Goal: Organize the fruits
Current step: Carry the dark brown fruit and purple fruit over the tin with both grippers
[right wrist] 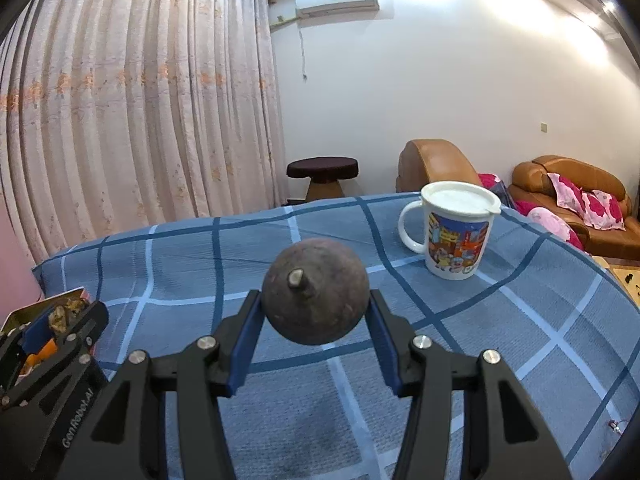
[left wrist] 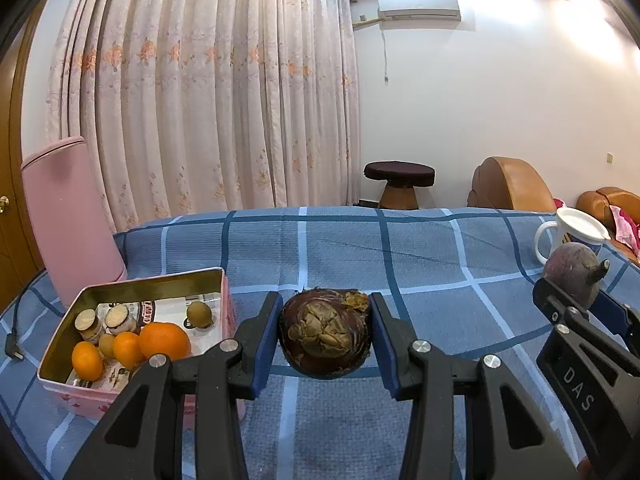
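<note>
Blue checked bedspread, pink curtains behind. Left gripper clamps dark brown round mangosteen beside pink metal tin of oranges. Right gripper clamps dull purple stemmed mangosteen near lidded cartoon mug.

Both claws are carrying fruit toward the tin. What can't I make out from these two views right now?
- Pink tin: its near right corner is hidden behind the left claw in the left wrist view; the right wrist view cuts it at the left edge.
- Labels on the jars inside: too small.
- Underside of each mangosteen: faces away from both views.
</note>
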Available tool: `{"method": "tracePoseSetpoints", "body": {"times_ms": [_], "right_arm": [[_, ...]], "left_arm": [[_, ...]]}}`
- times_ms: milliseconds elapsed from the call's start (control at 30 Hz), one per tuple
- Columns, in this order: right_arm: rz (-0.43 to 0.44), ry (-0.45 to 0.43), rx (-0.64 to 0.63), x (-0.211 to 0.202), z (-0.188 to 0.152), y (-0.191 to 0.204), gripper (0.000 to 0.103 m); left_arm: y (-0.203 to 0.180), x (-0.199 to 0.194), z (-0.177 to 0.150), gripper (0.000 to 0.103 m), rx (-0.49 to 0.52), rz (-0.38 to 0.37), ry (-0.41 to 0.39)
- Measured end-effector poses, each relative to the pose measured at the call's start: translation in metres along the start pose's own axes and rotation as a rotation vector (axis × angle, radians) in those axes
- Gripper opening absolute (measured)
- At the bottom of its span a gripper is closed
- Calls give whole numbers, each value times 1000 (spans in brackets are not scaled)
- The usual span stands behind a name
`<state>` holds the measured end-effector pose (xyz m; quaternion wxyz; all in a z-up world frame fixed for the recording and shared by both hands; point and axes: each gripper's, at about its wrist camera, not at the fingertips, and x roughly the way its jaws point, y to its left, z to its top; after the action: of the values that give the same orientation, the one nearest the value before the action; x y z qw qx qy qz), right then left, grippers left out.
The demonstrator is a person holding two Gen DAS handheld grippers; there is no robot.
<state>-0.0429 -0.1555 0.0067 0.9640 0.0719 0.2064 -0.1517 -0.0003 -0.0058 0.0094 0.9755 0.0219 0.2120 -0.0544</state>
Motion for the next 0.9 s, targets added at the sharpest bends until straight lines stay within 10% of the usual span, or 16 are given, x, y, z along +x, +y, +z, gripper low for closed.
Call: {"method": "tracePoseSetpoints", "body": {"times_ms": [900], "right_arm": [[33, -21, -42, -17, -9, 26, 55]], "left_arm": [[19, -13, -6, 45, -11, 11, 3]]}}
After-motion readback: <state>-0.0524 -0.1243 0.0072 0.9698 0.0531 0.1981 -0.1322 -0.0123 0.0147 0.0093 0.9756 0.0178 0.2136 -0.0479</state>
